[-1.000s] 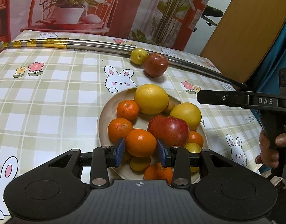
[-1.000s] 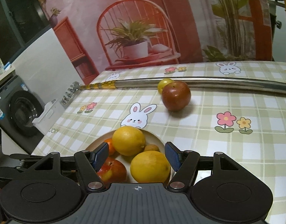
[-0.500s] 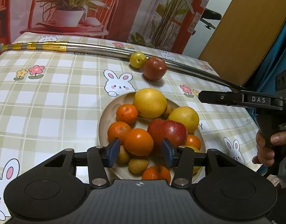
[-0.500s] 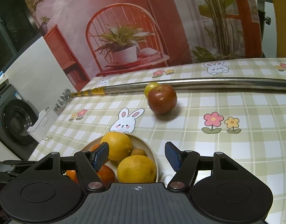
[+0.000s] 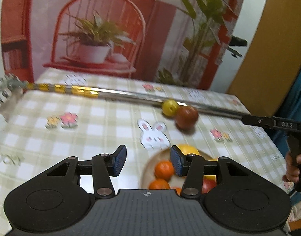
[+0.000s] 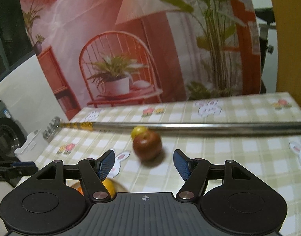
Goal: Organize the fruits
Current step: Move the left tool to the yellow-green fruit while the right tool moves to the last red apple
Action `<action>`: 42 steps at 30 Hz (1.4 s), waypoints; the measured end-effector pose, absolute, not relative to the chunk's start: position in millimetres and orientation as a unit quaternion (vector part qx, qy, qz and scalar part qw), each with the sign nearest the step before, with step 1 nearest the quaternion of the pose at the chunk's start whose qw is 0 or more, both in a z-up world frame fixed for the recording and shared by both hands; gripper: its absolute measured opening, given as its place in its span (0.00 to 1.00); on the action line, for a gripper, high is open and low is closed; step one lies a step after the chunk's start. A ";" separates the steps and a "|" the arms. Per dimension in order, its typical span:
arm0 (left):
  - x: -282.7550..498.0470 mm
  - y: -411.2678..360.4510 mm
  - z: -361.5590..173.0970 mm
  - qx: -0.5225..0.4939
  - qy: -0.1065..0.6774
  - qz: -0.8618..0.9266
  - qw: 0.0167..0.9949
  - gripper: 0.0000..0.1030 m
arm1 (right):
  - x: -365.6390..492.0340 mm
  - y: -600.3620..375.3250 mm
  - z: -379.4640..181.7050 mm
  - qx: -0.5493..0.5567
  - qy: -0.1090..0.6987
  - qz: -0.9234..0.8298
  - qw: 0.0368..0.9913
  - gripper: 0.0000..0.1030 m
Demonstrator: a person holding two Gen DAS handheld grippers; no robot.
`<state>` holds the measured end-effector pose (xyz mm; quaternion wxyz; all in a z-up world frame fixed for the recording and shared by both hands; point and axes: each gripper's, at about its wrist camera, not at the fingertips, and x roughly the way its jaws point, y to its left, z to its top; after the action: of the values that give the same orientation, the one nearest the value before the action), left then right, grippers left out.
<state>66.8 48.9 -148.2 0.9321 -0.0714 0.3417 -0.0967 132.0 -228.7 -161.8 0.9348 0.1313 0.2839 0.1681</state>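
Observation:
A beige plate (image 5: 148, 164) holds several oranges (image 5: 163, 169), a yellow citrus (image 5: 186, 149) and a red apple (image 5: 208, 183); it lies low in the left wrist view, partly hidden behind my left gripper (image 5: 148, 160), which is open and empty above the plate's left edge. Farther back on the checked tablecloth sit a loose red apple (image 5: 186, 117) and a small yellow fruit (image 5: 170, 107), touching each other beside the metal rod. My right gripper (image 6: 143, 163) is open and empty, with the red apple (image 6: 147, 146) just beyond its fingertips. The plate's edge (image 6: 121, 186) shows low on the left there.
A long metal rod (image 5: 119, 94) with gold bands lies across the table behind the loose fruit. A hand (image 5: 293, 169) holds the other gripper's handle at the right edge of the left wrist view. The table's right edge runs near it. A printed backdrop stands behind.
My left gripper let go of an orange, opened wider and pulled back and up from the plate. The right gripper moved forward from over the plate towards the loose red apple.

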 end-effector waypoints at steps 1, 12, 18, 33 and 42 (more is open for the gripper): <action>68.1 49.9 -145.7 -0.072 0.338 -0.092 0.934 0.50 | 133.7 -229.5 -160.4 0.128 0.280 0.166 0.937 0.62; 91.5 52.7 -134.2 -0.066 0.323 -0.062 0.942 0.50 | 154.4 -220.4 -162.8 0.079 0.261 0.156 0.949 0.62; 112.6 52.2 -137.6 -0.075 0.327 -0.052 0.941 0.50 | 171.3 -207.0 -174.0 0.050 0.258 0.162 0.951 0.63; 174.0 30.9 -140.2 -0.055 0.322 -0.053 0.944 0.50 | 243.1 -176.5 -217.6 0.046 0.279 0.193 0.939 0.69; 196.2 25.1 -152.2 -0.051 0.340 -0.059 0.937 0.50 | 260.2 -166.6 -235.5 0.051 0.300 0.209 0.929 0.69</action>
<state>196.2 25.1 -152.2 0.9374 -0.0513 0.3395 -0.0587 260.2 -166.6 -235.5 0.9294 0.0506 0.3002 0.2085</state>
